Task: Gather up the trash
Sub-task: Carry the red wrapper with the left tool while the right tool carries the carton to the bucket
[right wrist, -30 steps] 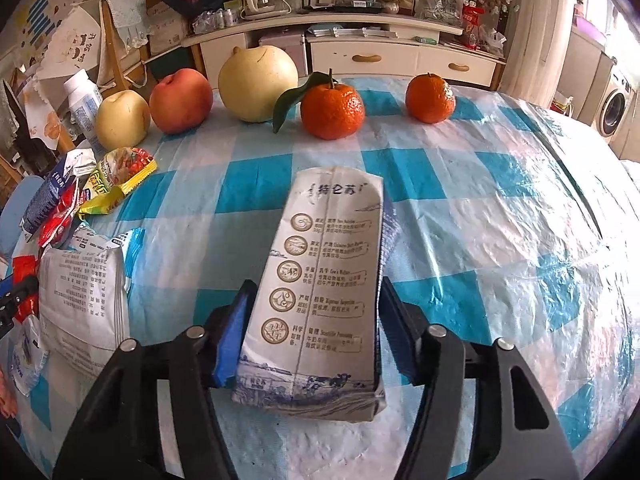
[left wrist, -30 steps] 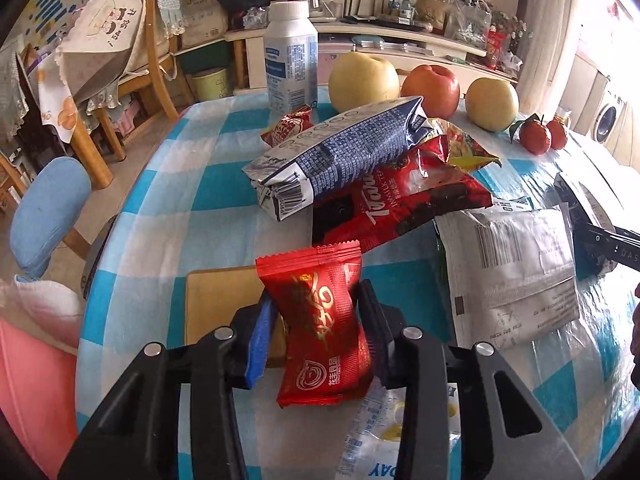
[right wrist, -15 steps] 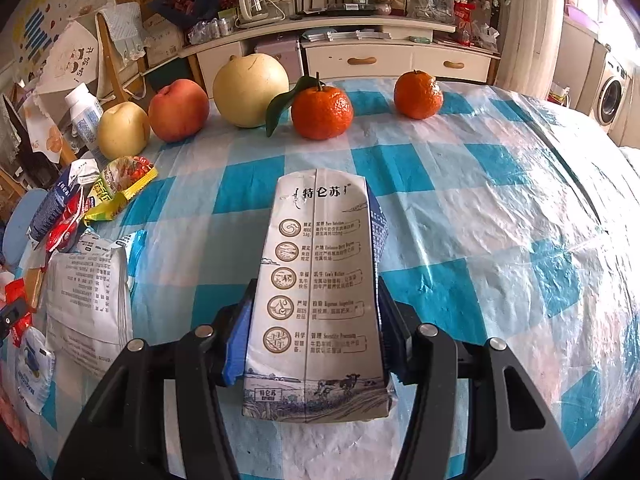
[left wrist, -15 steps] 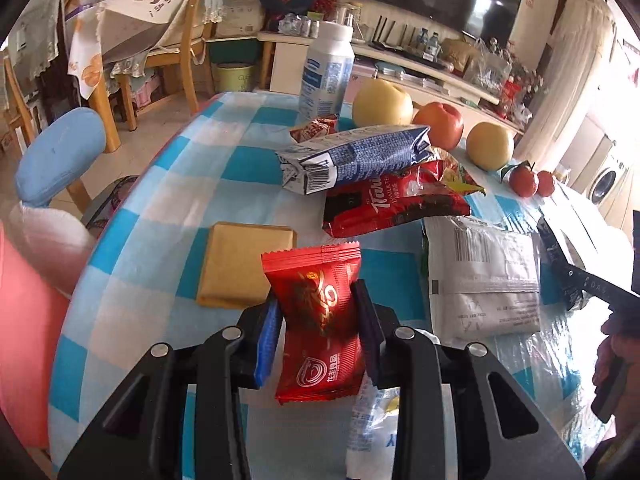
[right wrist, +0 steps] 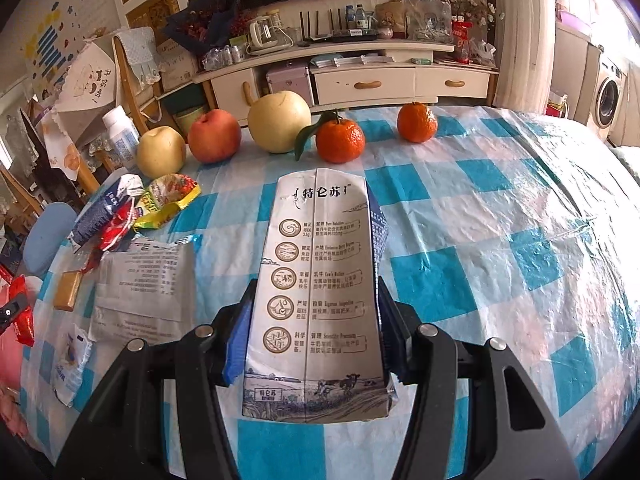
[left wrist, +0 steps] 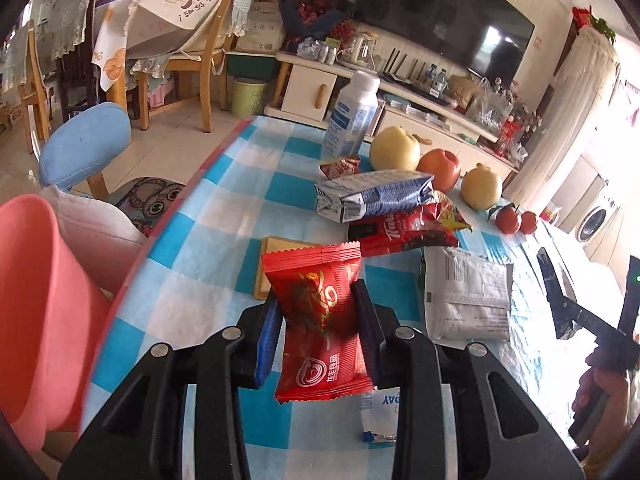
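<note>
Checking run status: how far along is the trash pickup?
Done: nothing visibly binned. In hand: left gripper shut on a red wrapper; right gripper shut on a milk carton. Left on the table: blue carton, red bag, white bag, small wrappers.

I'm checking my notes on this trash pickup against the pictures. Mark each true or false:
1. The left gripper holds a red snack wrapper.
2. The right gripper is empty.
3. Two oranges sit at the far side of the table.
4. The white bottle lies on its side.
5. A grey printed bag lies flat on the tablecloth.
1. True: the left gripper is shut on the red snack wrapper.
2. False: the right gripper is clamped on a milk carton.
3. True: the two oranges stand beside the pears and apple.
4. False: the white bottle stands upright.
5. True: the grey printed bag lies flat on the tablecloth.
</note>
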A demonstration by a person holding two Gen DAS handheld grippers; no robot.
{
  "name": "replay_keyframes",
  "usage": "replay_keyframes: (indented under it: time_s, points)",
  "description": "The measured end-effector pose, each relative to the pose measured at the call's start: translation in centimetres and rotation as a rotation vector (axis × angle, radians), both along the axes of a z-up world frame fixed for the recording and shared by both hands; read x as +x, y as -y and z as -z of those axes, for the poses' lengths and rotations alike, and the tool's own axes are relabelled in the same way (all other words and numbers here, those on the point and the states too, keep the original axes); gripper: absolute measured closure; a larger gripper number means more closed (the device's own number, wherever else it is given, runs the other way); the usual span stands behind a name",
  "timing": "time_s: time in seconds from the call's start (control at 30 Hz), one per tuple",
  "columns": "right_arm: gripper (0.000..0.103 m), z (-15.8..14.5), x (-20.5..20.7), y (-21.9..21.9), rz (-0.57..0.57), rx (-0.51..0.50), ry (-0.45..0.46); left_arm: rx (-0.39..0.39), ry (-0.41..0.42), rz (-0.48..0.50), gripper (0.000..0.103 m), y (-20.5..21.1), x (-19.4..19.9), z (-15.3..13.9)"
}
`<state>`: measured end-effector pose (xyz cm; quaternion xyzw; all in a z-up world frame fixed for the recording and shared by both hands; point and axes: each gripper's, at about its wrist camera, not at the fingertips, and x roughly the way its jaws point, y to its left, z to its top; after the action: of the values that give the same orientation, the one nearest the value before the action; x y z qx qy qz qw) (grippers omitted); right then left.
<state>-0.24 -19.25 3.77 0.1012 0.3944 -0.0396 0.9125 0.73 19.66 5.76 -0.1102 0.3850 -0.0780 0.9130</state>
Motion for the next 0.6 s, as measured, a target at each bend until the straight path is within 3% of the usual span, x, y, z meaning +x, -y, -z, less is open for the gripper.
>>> replay_keyframes:
  time_s: [0.3,0.6]
  points:
    - [0.047,-3.0,-1.6,-4.1,-0.066,0.085,0.074,-0.003,0.040,-0.065,0.067,-3.3,-0.8,-2.4]
    - [0.047,-6.4,-1.4,-14.6,-0.276,0.097,0.124,0.009,0.072,-0.191,0.067,-9.0,-1.9,-4.5]
